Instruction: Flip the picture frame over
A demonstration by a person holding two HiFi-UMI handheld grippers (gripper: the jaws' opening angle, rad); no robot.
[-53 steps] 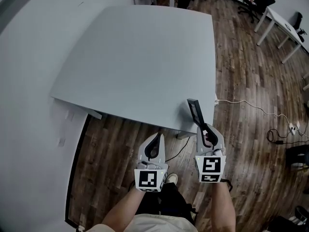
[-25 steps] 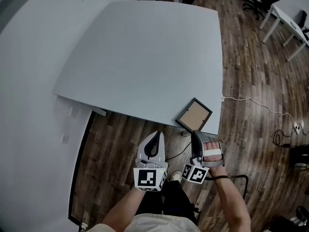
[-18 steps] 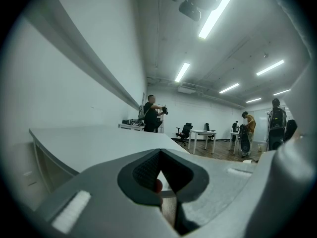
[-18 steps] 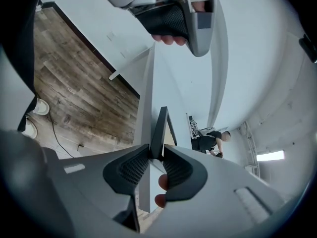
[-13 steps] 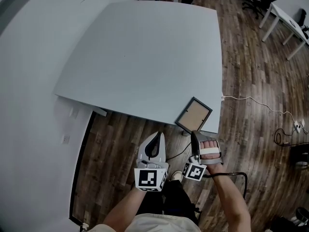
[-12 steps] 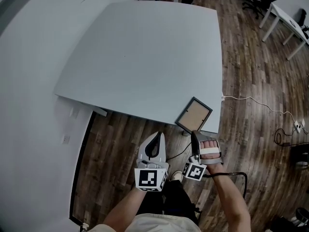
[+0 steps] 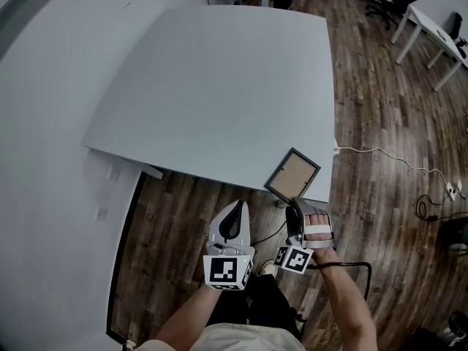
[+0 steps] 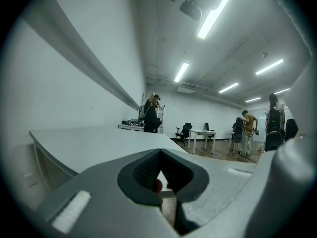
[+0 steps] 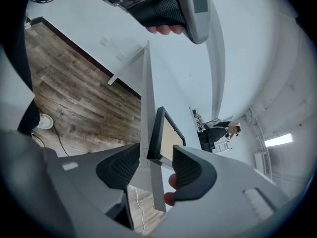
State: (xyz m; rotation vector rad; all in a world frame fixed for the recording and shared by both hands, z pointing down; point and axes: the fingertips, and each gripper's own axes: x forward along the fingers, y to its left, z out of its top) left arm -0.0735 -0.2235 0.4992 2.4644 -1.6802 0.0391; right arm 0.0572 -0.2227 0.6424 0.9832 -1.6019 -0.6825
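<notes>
The right gripper point(image 7: 295, 212) has released and backed just off the table's point(image 7: 219, 86) near edge, jaws apart around the corner of the frame point(image 7: 293, 174). The frame, upright in that grip two seconds ago, now lies flat at the table's near right corner, brown face up. The left gripper point(image 7: 232, 221) is closed and empty off the near edge. A jaw snagging that corner could drag the frame off the table
</notes>
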